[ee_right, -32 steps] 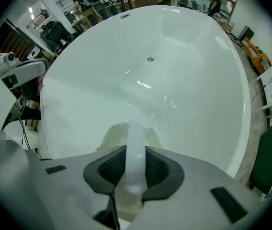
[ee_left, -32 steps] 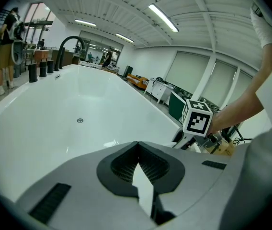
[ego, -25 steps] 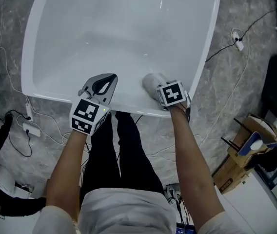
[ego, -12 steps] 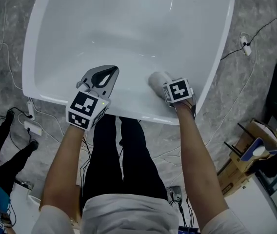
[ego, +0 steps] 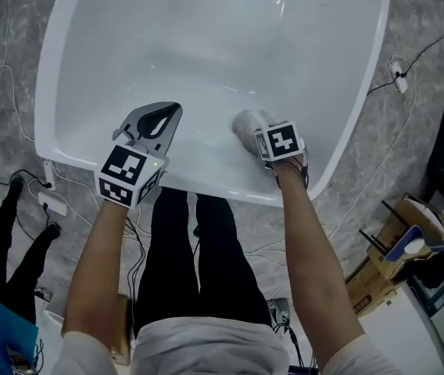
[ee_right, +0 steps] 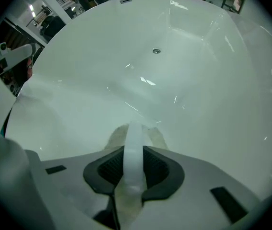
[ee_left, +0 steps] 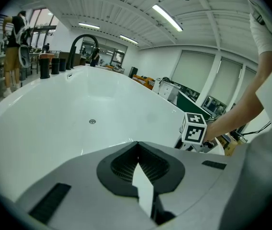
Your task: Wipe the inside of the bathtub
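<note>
While the right gripper [ee_right: 133,169] clamps a cloth [ee_right: 135,134] to the tub's [ego: 206,45] near wall mid-wipe, the left gripper [ee_left: 137,146] hovers empty, jaws together; next likely a firm sweep onward.

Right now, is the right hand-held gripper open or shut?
Shut. The right hand-held gripper has its jaws clamped on a pale cloth, which lies against the inner wall of the bathtub.

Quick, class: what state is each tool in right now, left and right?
Left tool: closed, holding nothing.
Right tool: closed on a white cloth.
</note>
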Tool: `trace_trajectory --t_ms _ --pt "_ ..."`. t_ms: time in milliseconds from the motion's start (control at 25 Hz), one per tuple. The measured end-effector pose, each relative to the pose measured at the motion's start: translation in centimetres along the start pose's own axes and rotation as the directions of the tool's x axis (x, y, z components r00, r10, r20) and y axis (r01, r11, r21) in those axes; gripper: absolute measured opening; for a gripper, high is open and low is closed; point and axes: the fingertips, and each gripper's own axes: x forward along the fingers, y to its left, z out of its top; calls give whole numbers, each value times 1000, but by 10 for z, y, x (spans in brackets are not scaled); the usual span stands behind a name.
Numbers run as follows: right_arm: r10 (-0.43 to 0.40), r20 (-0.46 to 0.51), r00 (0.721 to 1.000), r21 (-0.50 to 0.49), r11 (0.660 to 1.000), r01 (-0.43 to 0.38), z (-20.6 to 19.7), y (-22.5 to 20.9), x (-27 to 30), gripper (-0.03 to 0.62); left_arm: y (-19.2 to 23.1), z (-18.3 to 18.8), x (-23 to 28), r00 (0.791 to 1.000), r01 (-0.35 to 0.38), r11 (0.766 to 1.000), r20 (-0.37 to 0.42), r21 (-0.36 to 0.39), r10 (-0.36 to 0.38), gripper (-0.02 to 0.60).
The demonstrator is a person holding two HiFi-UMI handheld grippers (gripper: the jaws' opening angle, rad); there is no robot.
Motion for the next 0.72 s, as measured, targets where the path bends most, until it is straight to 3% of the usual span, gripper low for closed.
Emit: trace_trajectory --t_ms 720 --pt "127 72 989 -52 991 -124 73 97 15 98 44 -6 -27 998 -51 997 25 -48 53 12"
